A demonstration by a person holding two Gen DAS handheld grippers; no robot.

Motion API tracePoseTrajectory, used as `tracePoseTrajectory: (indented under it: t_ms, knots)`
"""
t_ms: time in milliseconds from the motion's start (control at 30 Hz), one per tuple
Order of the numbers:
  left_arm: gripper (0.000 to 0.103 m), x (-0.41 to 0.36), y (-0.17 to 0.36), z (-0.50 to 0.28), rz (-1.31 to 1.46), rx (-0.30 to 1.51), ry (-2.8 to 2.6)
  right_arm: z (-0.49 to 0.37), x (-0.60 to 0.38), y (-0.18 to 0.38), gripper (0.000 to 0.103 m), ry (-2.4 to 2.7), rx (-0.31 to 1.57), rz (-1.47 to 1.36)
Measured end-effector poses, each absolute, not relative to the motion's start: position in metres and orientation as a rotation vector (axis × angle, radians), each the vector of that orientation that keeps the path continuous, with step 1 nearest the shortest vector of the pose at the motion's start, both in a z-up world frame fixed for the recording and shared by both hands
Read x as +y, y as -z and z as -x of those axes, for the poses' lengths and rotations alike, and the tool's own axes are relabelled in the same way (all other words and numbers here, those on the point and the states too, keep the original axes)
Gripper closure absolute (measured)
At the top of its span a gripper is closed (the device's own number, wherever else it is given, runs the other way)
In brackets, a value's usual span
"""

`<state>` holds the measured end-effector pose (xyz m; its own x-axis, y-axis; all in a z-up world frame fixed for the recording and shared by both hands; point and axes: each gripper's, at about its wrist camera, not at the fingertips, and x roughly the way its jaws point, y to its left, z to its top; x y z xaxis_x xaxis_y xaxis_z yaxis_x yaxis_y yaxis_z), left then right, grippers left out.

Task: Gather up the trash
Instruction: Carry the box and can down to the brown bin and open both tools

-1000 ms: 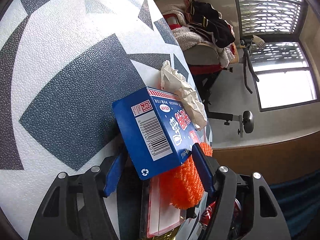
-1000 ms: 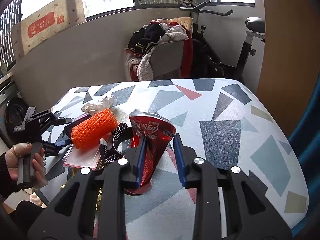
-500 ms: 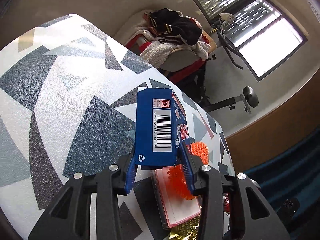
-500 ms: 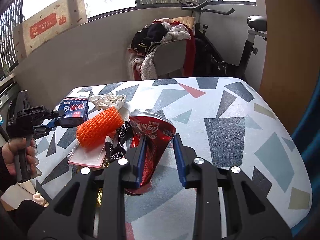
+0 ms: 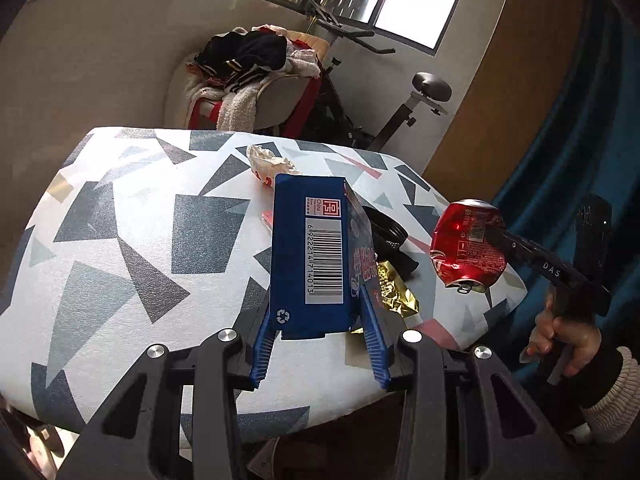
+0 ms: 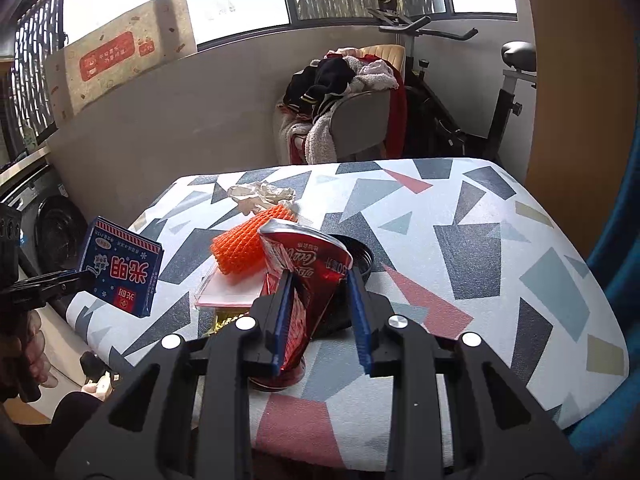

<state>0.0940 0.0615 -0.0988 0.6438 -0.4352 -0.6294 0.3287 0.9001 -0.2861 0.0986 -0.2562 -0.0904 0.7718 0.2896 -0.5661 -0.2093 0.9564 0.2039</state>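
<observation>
the left gripper (image 5: 320, 344), clenching since its jaws closed a moment ago, is now carrying the blue carton (image 5: 310, 256) upright between its jaws, lifted clear of the table (image 5: 120, 208), so that piece is collected. the right gripper (image 6: 322, 316) is pinching the crushed red can (image 6: 306, 276), thin dented metal. the carton is stiff, glossy card.

Home: clothes-piled chair (image 6: 360, 120), exercise bike (image 6: 508, 92).

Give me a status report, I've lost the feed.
Left gripper shut on blue carton, lifted. Right gripper shut on crushed red can, lifted. Orange net, tissue remain on table. Nothing blocking.
</observation>
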Motion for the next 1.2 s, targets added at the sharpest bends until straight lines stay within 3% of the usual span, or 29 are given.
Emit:
tracePoseTrajectory:
  t_ms: [400, 467, 533, 733, 1200]
  knots:
    - [0.062, 0.019, 0.145, -0.010, 0.091, 0.865, 0.550, -0.036, -0.245, 0.106, 0.073, -0.293, 0.663, -0.137]
    - [0.057, 0.018, 0.151, -0.009, 0.106, 0.886, 0.562, -0.028, -0.246, 0.111, 0.073, -0.291, 0.666, -0.145]
    - [0.043, 0.016, 0.151, -0.005, 0.106, 0.873, 0.565, -0.023, -0.248, 0.117, 0.073, -0.284, 0.673, -0.155]
    - [0.022, 0.017, 0.140, 0.006, 0.057, 0.783, 0.541, -0.009, -0.246, 0.137, 0.073, -0.299, 0.710, -0.199]
    - [0.009, 0.050, 0.148, 0.038, -0.051, 0.593, 0.333, 0.014, -0.195, 0.205, 0.073, -0.410, 0.892, -0.169]
